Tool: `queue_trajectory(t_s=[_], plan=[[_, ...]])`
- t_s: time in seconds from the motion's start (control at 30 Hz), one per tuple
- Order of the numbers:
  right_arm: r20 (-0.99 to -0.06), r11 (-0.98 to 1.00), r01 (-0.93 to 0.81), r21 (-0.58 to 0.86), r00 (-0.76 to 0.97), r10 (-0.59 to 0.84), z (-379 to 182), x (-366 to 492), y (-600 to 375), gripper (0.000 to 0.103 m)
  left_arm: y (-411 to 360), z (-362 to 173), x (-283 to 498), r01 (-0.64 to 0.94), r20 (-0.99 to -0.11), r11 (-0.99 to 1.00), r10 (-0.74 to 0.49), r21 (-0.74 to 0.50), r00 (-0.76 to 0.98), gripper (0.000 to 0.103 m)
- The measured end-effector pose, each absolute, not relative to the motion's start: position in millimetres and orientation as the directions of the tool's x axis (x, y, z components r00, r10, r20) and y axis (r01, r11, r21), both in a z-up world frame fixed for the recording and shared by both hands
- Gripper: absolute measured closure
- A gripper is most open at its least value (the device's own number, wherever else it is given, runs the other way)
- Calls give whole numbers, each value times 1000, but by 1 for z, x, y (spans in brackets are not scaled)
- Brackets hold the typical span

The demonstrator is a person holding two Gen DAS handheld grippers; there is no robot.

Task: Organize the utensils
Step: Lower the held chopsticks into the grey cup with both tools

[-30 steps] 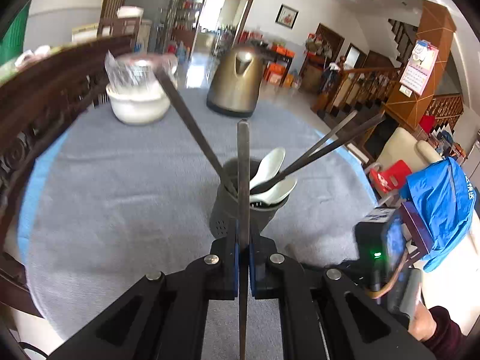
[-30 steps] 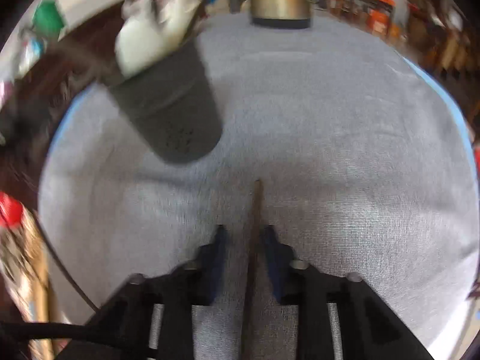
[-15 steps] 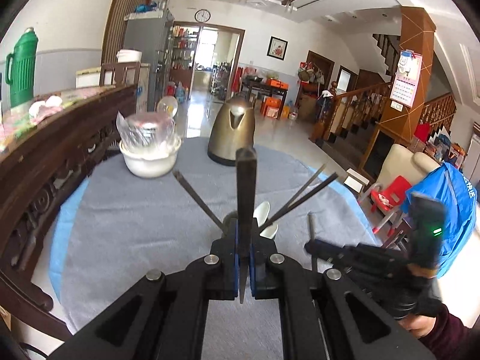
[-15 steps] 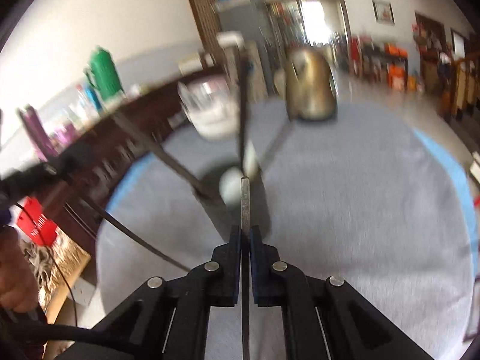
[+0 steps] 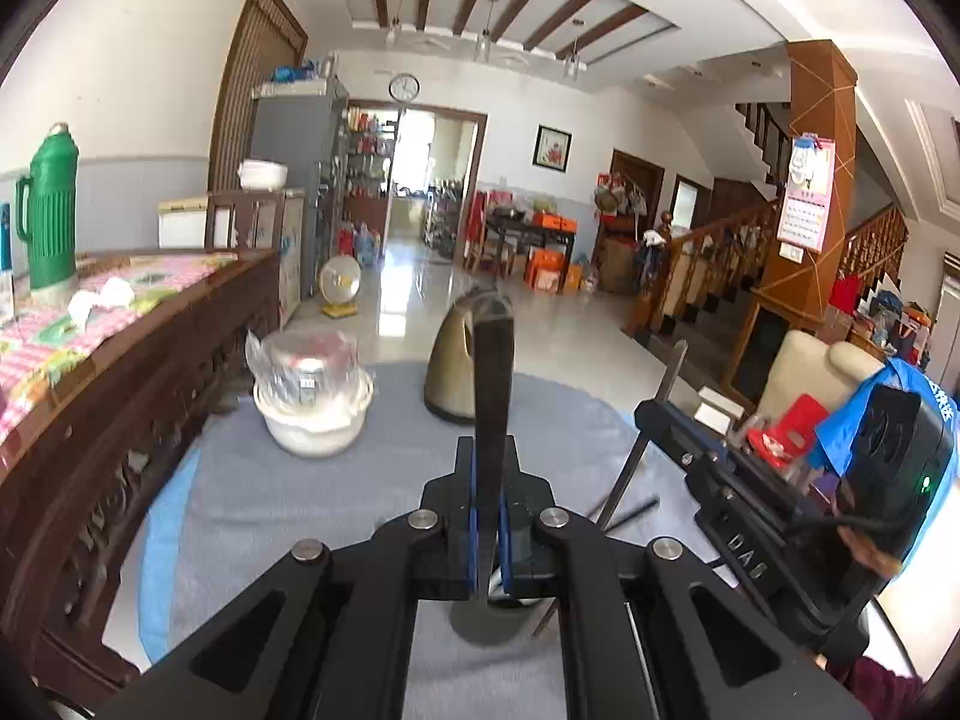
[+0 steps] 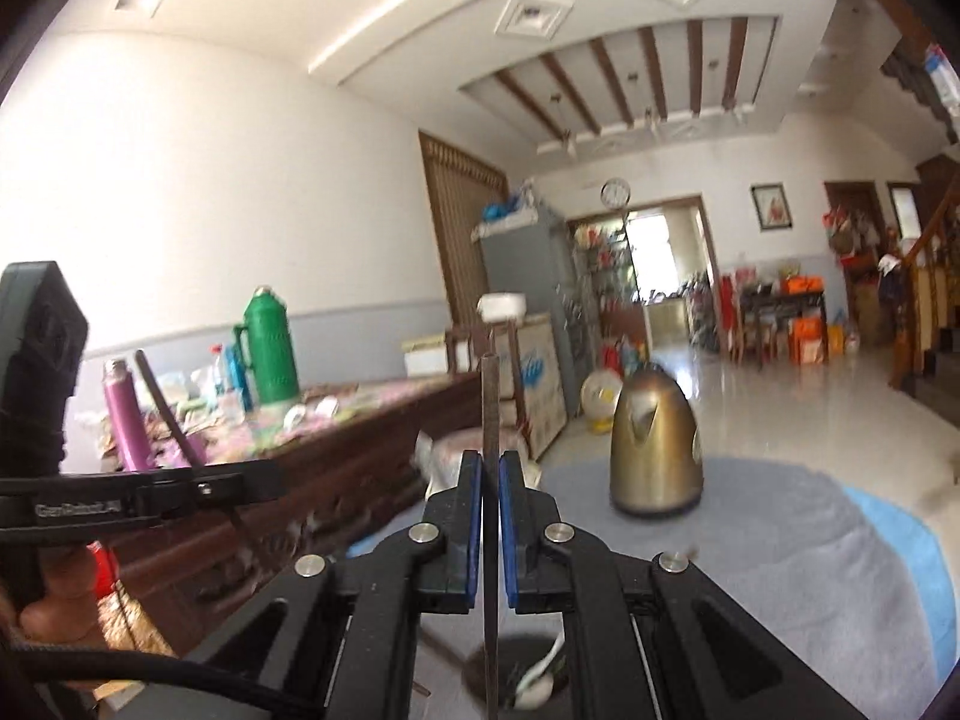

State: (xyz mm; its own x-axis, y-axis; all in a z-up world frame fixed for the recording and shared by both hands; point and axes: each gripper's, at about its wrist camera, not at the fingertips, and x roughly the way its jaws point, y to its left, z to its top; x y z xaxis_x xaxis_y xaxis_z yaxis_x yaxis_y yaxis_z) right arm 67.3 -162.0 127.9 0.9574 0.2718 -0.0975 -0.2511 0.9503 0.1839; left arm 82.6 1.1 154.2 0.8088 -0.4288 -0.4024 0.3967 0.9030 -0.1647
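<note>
Chopsticks (image 5: 492, 360) (image 6: 489, 414) stand pinched in left claw (image 5: 490, 516) and right claw (image 6: 490, 531).

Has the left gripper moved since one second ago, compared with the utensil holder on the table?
Yes. The left gripper has tilted upward; the utensil holder, seen ahead of its fingers before, now sits low beneath them, and the kettle appears lower in view.

- A family home, in a large open living and dining hall.
- A wooden staircase (image 5: 714, 258) with railings rises on one side; a wall clock (image 5: 404, 86) hangs above a doorway.
- A kettle (image 5: 457, 360) stands on a cloth-covered round table (image 5: 240, 516).
- A green flask (image 5: 51, 210) sits on a sideboard.
- The far room, blurred, may be a store room.
</note>
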Motion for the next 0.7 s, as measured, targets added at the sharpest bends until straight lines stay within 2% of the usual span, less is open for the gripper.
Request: queue_trajectory(t_s=[0.17, 0.4, 0.7], plan=[[-69, 961, -215, 175, 971, 230, 133, 87, -155, 97, -13, 161, 104, 365, -395, 916, -400, -164, 827, 97], [-94, 963, -166, 210, 977, 189, 120, 118, -153, 97, -32, 136, 144, 280, -471, 942, -335, -186, 816, 97], [-64, 959, -160, 236, 982, 179, 130, 128, -166, 97, -36, 120, 160, 254, -540, 945, -325, -204, 777, 97]])
